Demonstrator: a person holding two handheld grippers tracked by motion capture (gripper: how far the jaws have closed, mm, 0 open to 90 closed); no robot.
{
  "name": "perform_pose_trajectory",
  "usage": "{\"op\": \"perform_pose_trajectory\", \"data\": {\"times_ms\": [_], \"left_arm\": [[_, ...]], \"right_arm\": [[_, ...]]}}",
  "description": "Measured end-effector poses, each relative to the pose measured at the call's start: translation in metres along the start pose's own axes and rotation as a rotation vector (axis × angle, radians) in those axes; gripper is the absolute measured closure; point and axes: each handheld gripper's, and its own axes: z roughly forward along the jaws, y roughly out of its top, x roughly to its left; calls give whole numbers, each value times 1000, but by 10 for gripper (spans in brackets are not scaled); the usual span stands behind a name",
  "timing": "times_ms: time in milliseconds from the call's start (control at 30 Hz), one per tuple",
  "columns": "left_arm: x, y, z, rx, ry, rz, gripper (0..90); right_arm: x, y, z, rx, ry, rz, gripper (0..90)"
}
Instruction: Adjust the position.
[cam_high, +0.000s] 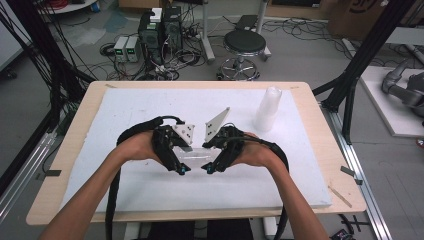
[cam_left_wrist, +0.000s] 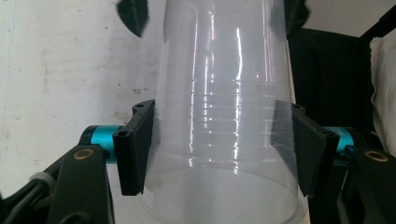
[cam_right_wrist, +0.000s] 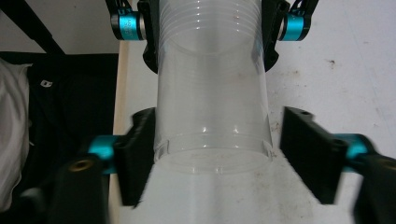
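On my left, I had the left gripper (cam_high: 184, 170) held low over the white foam sheet (cam_high: 125, 115) that covered the desk (cam_high: 325, 150). Its fingers (cam_left_wrist: 133, 149) were clamped on the clear plastic cup (cam_left_wrist: 224, 121), one pad pressed against each side of the wall near the wide rim. The cup lay on its side between my two hands, near the middle of the sheet, its ribbed band showing in the left gripper view. In the high view the cup (cam_high: 197, 154) was a faint glassy shape spanning the gap between the two grippers.

The right gripper (cam_high: 207, 169) faced the left one from the other end. In its own view the left finger (cam_right_wrist: 135, 149) touched the cup's narrow base (cam_right_wrist: 212, 154), while the right finger stood apart from it, so that grip was released.

Farther right, a stack of clear cups (cam_high: 267, 110) stood upright near the far edge of the sheet, well apart from both hands.
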Motion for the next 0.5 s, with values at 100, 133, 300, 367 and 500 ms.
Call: {"op": "perform_pose_trajectory", "data": {"times_ms": [100,133,300,367,500], "left_arm": [[2,-2,-1,-5,-2,1,330],[1,-2,0,-10,-4,-8,330],[0,-3,2,-24,-8,-5,290],[1,-4,2,-54,-17,7,190],[2,-5,2,-85,-9,-28,66]], "right_arm": [[0,0,-1,-9,8,0,419],[0,0,0,-9,10,-1,422],[0,0,0,-3,19,-7,428],[0,0,0,-2,15,-12,430],[1,-1,-1,12,15,-1,431]]}}
